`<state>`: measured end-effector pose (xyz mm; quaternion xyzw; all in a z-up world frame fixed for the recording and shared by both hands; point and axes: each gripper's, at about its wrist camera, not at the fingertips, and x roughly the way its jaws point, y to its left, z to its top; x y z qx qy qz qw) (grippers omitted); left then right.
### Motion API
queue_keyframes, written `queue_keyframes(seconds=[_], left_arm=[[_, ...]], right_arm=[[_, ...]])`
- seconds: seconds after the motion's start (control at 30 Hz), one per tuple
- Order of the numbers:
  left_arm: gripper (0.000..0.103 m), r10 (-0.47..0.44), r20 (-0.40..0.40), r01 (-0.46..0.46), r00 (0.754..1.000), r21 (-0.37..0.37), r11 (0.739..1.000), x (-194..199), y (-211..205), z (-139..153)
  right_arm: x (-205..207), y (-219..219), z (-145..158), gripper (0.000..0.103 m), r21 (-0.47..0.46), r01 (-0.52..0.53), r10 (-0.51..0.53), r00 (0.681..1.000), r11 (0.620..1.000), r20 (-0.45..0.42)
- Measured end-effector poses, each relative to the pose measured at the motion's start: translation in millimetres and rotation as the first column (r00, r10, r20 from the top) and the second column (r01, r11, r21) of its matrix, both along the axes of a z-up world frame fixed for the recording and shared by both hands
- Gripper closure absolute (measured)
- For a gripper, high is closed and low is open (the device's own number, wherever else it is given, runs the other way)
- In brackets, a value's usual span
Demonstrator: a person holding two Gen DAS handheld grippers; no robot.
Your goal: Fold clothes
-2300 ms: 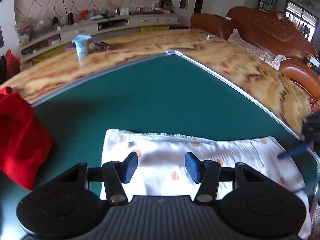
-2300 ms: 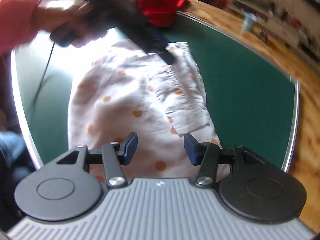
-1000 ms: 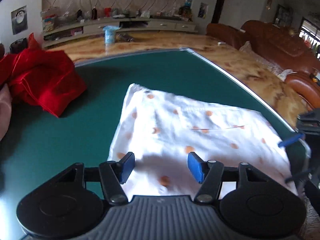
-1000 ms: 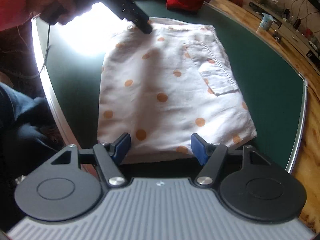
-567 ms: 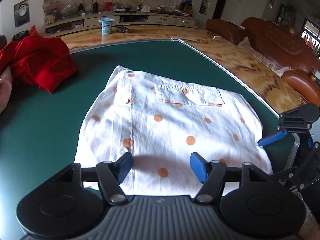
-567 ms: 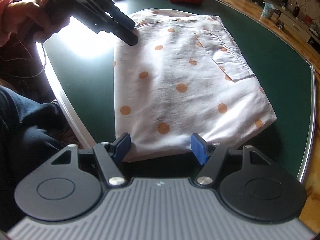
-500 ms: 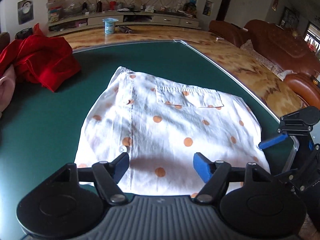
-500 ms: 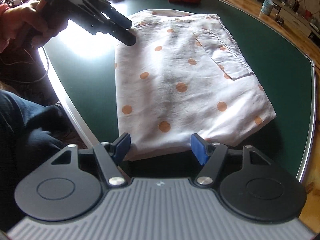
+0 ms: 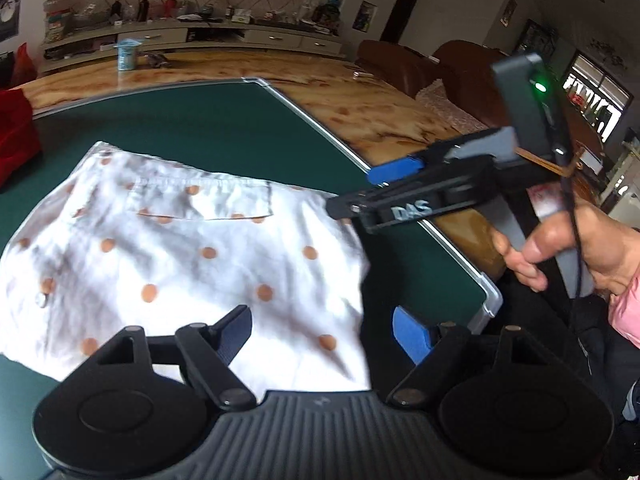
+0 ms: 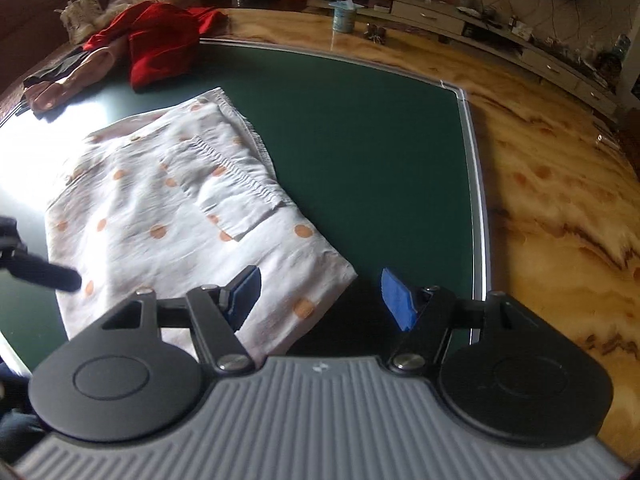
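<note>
While the shirt (image 9: 192, 264) lies folded flat on the mat (image 9: 224, 128), both grippers (image 9: 322, 330) (image 10: 318, 294) hover empty, left jaws widening, right apart, apparently positioning for another fold

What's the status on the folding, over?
Left gripper jaws opening, nothing held. Right gripper open, empty. Polka-dot shirt folded flat on green mat. Nothing obstructing.

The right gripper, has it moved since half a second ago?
Yes. In the left wrist view the right gripper now reaches over the polka-dot shirt's right edge, inward from the mat's edge.
</note>
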<state>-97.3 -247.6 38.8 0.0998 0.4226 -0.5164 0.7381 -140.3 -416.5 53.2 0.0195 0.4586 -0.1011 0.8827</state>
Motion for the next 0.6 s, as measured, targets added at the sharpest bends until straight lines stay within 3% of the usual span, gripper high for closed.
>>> queue_keyframes(seconds=[0.13, 0.27, 0.43, 0.6], left_arm=[[0.021, -0.077, -0.033, 0.077, 0.996, 0.010, 0.997, -15.0, -22.5, -10.7], [0.021, -0.140, -0.087, 0.147, 0.986, 0.074, 0.986, -23.7, -36.5, -32.8], [0.020, -0.146, -0.097, 0.154, 0.985, 0.082, 0.985, -23.7, -34.6, -44.6], [0.020, -0.152, -0.080, 0.159, 0.985, 0.085, 0.984, -29.4, -32.0, -46.0]], right_arm=[[12.6, 0.4, -14.7, 0.028, -0.046, 0.006, -0.008, 0.999, 0.999, -0.047], [20.5, -1.7, -29.3, 0.028, -0.065, -0.006, 0.000, 0.996, 0.998, -0.094], [25.9, -1.1, -37.2, 0.028, -0.100, -0.049, 0.037, 0.992, 0.994, -0.117], [30.8, -4.7, -39.9, 0.017, -0.125, -0.042, 0.027, 0.992, 0.991, -0.121]])
